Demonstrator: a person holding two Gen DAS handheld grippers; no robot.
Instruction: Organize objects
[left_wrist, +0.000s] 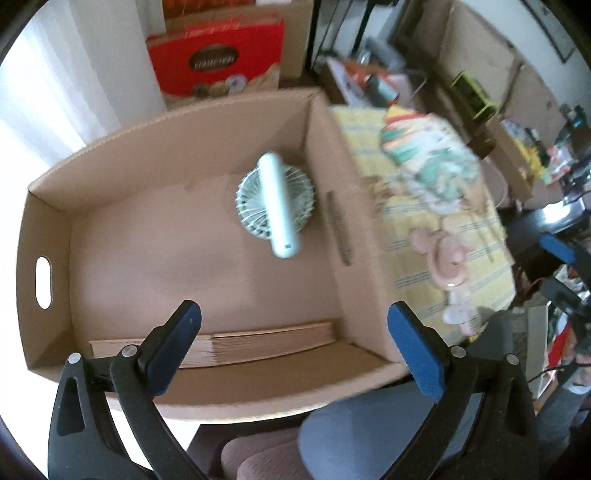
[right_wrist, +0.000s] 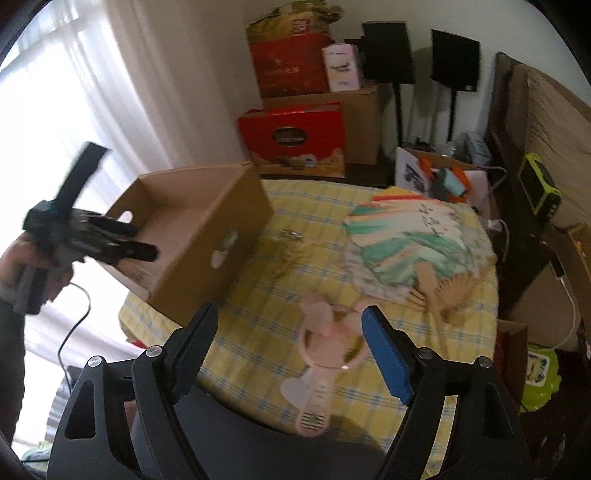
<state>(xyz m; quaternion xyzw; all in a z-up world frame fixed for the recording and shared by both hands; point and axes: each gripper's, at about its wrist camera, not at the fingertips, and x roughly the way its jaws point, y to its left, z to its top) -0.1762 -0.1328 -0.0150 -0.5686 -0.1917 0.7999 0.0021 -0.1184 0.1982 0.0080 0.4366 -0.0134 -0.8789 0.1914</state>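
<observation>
Both grippers gape empty; blurred pink fan beside box.

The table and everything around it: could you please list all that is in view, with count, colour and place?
cardboard box: one, brown, on the table's left part
white fan: one, pale handheld, inside the box near its right wall
pink fan: one, handheld, on the cloth ahead of the right claw
folding fans: at least two, striped and green-white, spread open on the table's far right
tablecloth: one, yellow check, covering the table
red carton: one, behind the table on brown boxes
speakers: two, black, on stands by the wall
left claw: open, empty, above the box
right claw: open, empty, over the pink fan
</observation>
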